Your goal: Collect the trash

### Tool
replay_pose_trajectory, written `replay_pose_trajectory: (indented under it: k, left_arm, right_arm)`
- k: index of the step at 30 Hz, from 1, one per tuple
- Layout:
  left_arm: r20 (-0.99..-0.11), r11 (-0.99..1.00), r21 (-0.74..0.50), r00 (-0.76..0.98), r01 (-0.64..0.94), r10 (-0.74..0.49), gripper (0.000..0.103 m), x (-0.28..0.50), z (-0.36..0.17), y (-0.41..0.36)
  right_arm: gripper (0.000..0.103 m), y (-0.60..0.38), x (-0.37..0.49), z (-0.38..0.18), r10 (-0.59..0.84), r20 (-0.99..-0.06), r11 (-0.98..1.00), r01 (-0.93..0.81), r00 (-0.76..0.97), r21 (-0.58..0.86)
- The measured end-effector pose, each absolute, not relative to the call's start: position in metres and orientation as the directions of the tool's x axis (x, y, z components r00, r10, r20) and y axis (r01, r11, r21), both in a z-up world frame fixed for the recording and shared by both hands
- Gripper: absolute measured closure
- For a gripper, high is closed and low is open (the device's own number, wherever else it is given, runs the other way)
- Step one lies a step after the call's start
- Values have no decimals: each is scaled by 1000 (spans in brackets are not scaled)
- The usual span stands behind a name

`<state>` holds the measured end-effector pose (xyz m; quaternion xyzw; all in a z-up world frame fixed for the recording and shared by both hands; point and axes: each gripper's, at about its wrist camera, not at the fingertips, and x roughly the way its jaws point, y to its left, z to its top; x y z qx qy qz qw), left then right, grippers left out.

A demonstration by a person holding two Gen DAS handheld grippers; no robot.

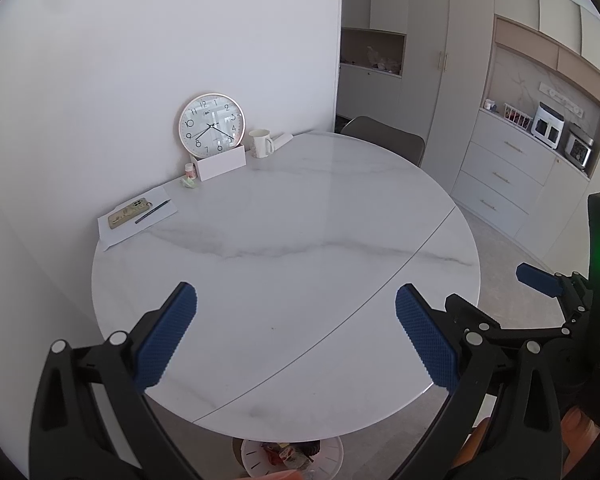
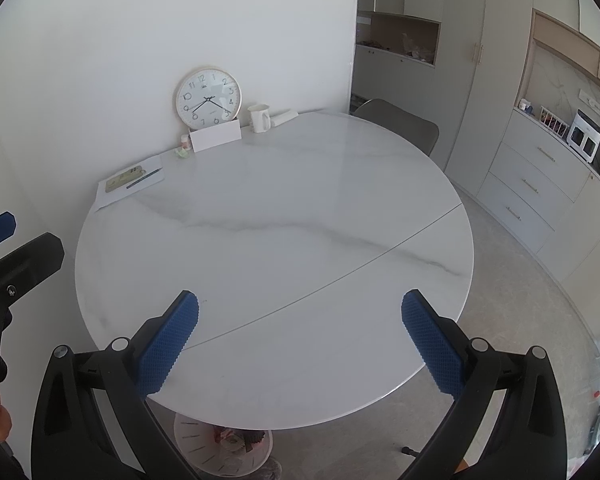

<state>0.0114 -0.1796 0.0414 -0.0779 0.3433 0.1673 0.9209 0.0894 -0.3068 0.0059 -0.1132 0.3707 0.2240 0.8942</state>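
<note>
Since I've got both grippers parked over the near table edge w/ nothing in them, left gripper (image 1: 296, 336) and right gripper (image 2: 300, 338) are spread wide. Bin (image 1: 256, 460) w/ wrappers sits under the table at frame bottom. Only obvious trash left imo: the small green wad (image 1: 189, 183), upper left by the clock (image 1: 212, 125).

Left gripper (image 1: 296, 332) and right gripper (image 2: 300, 336) held side by side — jaws wide apart, empty.
</note>
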Motion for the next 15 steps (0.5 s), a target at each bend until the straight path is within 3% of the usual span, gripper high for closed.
replay_pose_trajectory:
  k: [15]
  left_arm:
    - [-659, 933, -29, 708, -360, 253, 8, 10, 40, -179]
  right_arm:
    - [2, -309, 90, 6, 315, -712, 877, -480, 628, -35]
